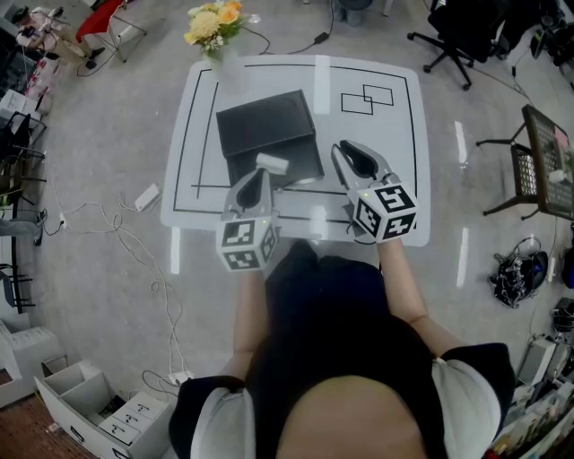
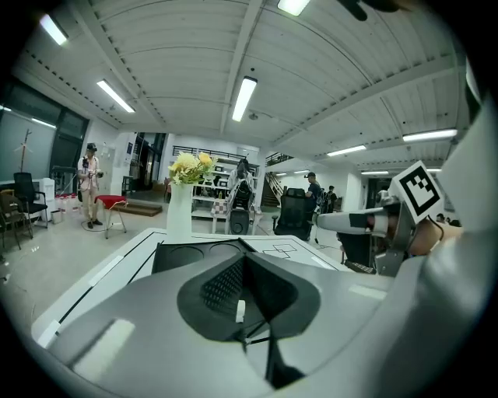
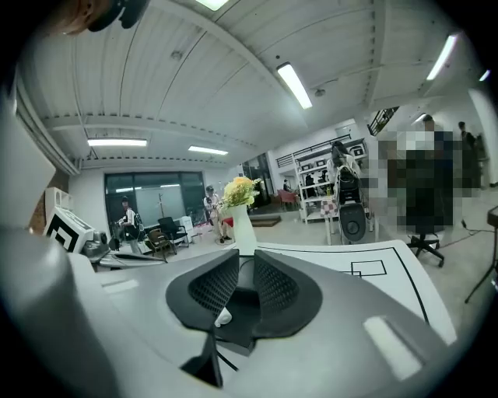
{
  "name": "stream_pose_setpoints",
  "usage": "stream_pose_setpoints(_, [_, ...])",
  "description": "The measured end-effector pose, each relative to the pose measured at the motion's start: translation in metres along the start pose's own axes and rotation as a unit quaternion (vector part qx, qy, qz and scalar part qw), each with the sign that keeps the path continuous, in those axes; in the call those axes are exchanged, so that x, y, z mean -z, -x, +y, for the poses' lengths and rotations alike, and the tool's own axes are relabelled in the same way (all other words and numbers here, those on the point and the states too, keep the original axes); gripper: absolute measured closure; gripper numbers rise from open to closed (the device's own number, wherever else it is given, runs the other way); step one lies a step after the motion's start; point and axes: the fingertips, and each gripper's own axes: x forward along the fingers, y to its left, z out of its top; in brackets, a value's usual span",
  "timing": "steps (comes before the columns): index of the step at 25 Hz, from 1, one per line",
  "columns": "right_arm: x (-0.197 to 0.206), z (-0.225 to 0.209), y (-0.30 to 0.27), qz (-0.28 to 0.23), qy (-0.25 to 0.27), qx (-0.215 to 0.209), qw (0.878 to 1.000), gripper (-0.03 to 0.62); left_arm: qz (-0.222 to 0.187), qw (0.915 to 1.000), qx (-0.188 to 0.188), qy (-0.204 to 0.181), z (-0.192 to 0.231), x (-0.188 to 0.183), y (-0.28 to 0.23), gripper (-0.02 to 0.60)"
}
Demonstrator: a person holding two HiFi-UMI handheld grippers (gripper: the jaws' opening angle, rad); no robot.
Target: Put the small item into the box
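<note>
Box [image 1: 265,125] sits open on the white table [image 1: 404,170].

Grey floor [image 1: 108,134] around a white table [image 1: 395,161], black office chair [image 1: 462,31] beyond, strip lights [image 2: 243,97] overhead.

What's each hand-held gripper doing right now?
Left hand-held gripper: closed, nothing seen between its jaws.
Right hand-held gripper: slightly open, empty.

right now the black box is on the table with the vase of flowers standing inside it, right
Not inside it: the vase of flowers stands beyond the black box, at the table's far edge. The head view shows it.
</note>
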Motion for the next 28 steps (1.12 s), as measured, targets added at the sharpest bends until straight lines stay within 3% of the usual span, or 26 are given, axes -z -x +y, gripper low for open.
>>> stream_pose_setpoints(5, [0.006, -0.004, 0.008, -0.023, -0.025, 0.007, 0.999, 0.591, -0.001, 1.0, 0.009, 0.003, -0.004, 0.0, -0.001, 0.572])
stream_pose_setpoints(13, [0.035, -0.005, 0.008, 0.012, -0.015, 0.013, 1.0, 0.594, -0.001, 0.9999, 0.01, 0.003, -0.004, 0.004, 0.001, 0.572])
stream_pose_setpoints(28, [0.037, 0.008, -0.007, 0.023, -0.002, 0.005, 1.0, 0.594, -0.001, 1.0, 0.003, 0.008, 0.007, 0.008, 0.003, 0.572])
